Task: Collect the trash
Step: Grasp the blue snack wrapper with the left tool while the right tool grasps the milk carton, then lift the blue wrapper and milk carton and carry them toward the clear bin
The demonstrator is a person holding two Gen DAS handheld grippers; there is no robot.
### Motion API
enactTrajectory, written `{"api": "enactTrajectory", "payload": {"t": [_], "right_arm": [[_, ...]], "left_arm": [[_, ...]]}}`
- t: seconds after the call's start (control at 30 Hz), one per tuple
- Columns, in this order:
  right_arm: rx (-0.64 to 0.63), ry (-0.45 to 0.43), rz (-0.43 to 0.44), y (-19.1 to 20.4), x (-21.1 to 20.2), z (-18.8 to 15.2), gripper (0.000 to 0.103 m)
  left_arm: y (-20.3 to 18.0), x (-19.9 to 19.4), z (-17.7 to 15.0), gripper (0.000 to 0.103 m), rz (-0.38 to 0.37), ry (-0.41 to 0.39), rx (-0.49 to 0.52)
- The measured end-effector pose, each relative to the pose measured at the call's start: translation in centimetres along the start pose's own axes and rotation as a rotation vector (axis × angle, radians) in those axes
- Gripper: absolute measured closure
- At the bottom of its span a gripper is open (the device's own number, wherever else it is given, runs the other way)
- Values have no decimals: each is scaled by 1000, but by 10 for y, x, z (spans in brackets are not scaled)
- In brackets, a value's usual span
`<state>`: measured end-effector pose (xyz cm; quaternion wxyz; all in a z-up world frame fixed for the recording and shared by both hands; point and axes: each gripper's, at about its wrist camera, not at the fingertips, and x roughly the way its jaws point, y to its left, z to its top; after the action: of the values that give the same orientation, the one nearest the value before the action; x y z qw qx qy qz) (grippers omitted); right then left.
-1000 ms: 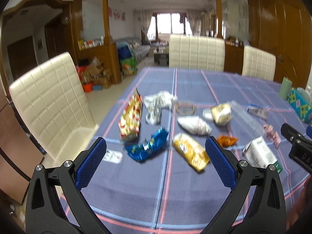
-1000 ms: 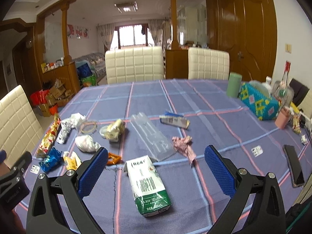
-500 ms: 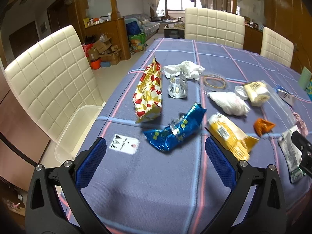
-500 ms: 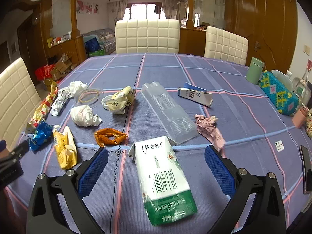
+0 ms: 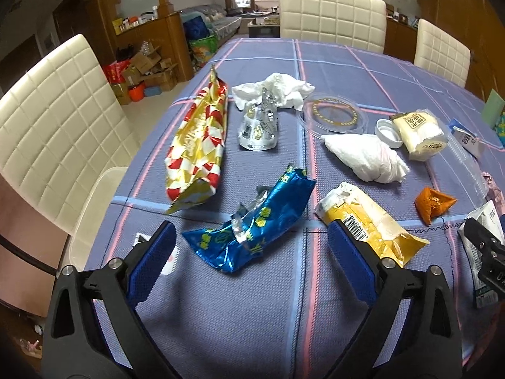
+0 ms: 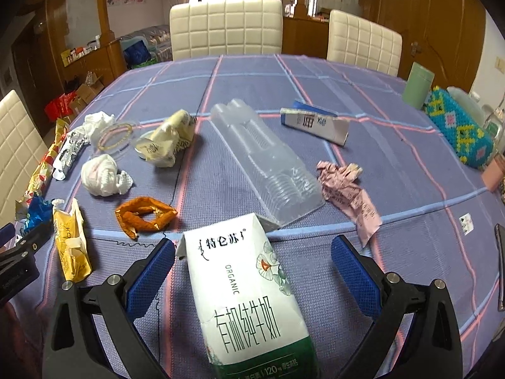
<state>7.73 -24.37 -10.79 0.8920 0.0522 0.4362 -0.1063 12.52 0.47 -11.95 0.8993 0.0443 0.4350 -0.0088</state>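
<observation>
My left gripper (image 5: 251,254) is open, low over the table, with a crumpled blue foil wrapper (image 5: 252,224) lying between its fingertips. A red-and-gold snack bag (image 5: 199,142) and a yellow wrapper (image 5: 366,221) lie to either side. My right gripper (image 6: 252,268) is open around a white-and-green milk carton (image 6: 249,300) that lies flat on the cloth. A clear plastic tray (image 6: 268,164), an orange wrapper (image 6: 145,214) and a pink crumpled paper (image 6: 347,189) lie just beyond it.
More trash lies on the blue checked tablecloth (image 6: 252,75): white tissues (image 5: 366,158), a silver foil wrapper (image 5: 260,126), a clear lid (image 5: 334,113), a small blue-and-white carton (image 6: 315,123). A green cup (image 6: 418,85) and a patterned box (image 6: 457,129) stand at the right. White chairs (image 5: 53,120) surround the table.
Both grippers have moved down and forward toward the table. The blue wrapper now sits between the left fingers, and the milk carton between the right fingers.
</observation>
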Motion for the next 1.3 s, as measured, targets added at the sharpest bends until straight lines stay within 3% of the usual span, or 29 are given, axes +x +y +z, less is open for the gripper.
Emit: {"api": "enactTrajectory", "payload": {"t": [0.17,0.23,0.33,0.37,0.4,0.43,0.53,0.6,0.83,1.13,1.3], "right_arm": [[8,16,18,0,2,-2,9],[13,27,25,0,2,-4,23],[16,40,36,2,2,-8,42],[18,38,47,1,1,-9,43],[20,36,52,2,-1,-10,54],[22,30,64,2,-3,-11,54],[18,33,94,5,-6,-13,54],[8,24,107,9,-10,-15,54],[-36,-44,124,25,-31,-11,54],[-166,-104,165,71,-47,1,54],[-178,-117,165,81,-50,-1,54]], "left_arm": [[-2,4,1,24,-10,10,8],[-2,3,0,30,-4,4,12],[-5,-3,-3,47,-16,-15,28],[-7,-4,-4,56,-21,-18,35],[-8,-6,-5,72,-18,-22,39],[-9,-7,-6,79,-28,-20,42],[-8,-11,-9,82,-66,-16,37],[-7,-14,-11,89,-91,-17,33],[2,-30,-18,94,-129,-49,7],[31,-55,-16,94,-102,-126,-35],[22,-48,-18,91,-180,-103,11]]}}
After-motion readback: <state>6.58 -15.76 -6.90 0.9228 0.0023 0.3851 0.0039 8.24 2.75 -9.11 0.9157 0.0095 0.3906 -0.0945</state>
